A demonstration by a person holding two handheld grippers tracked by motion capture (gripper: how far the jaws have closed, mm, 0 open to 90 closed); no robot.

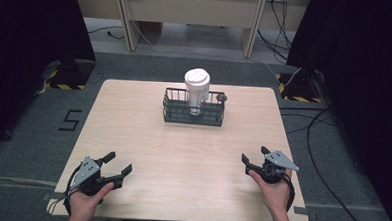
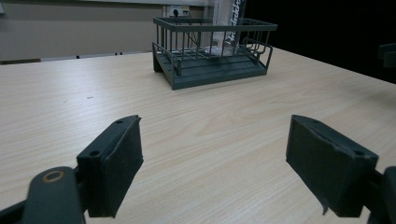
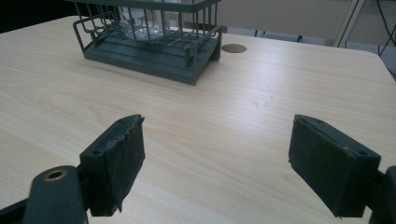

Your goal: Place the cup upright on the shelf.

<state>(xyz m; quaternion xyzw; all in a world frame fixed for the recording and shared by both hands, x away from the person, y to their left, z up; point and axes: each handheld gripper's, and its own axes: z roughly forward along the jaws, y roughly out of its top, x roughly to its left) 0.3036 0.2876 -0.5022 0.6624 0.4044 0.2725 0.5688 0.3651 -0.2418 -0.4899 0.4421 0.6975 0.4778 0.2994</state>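
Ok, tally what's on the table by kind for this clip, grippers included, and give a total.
Wire baskets: 1, dark green wire basket
Lidded cups: 1, white cup standing in the basket
Grippers: 2, left gripper and right gripper, both open near the table's front edge
Total: 4
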